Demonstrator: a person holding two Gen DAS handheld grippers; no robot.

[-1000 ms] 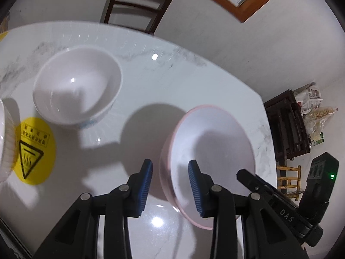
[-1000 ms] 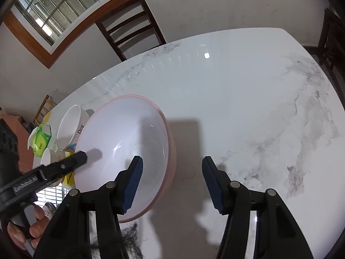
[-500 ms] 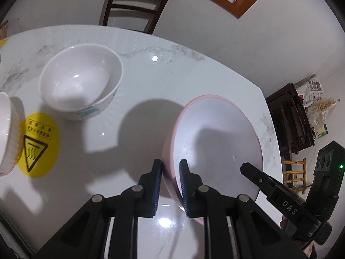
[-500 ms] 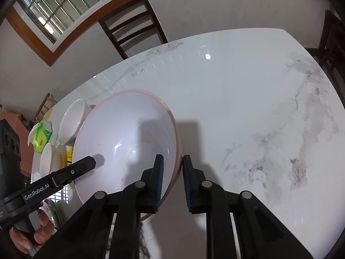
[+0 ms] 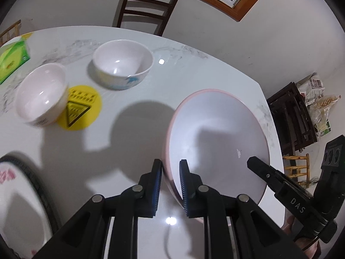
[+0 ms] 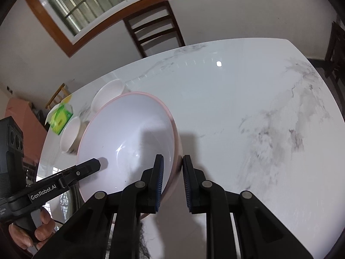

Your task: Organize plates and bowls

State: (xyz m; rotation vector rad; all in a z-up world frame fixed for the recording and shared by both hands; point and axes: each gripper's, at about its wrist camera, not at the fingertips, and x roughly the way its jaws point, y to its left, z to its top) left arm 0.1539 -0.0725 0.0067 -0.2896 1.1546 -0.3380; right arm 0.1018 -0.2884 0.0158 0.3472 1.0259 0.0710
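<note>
A large pink-rimmed bowl (image 5: 215, 133) hangs a little above the white marble table (image 5: 133, 142), casting a shadow on it. My left gripper (image 5: 170, 164) is shut on the bowl's left rim, one pad inside and one outside. My right gripper (image 6: 173, 158) is shut on the opposite rim of the same bowl (image 6: 129, 133). Each gripper's finger shows in the other's view, reaching into the bowl. A white bowl with a blue pattern (image 5: 123, 64) and a plain white bowl (image 5: 41, 92) stand on the table to the left.
A yellow warning sticker (image 5: 83, 108) lies beside the plain bowl. A green tissue box (image 5: 11, 58) sits at the far left. A dark-rimmed plate (image 5: 23, 194) fills the lower left corner. A wooden chair (image 6: 155, 28) stands behind the table. A hand (image 6: 28, 233) holds the left gripper.
Both grippers shut on opposite rims of the pink bowl, then rose and shifted with it. The two white bowls, the green box and the plate came further into the left wrist view.
</note>
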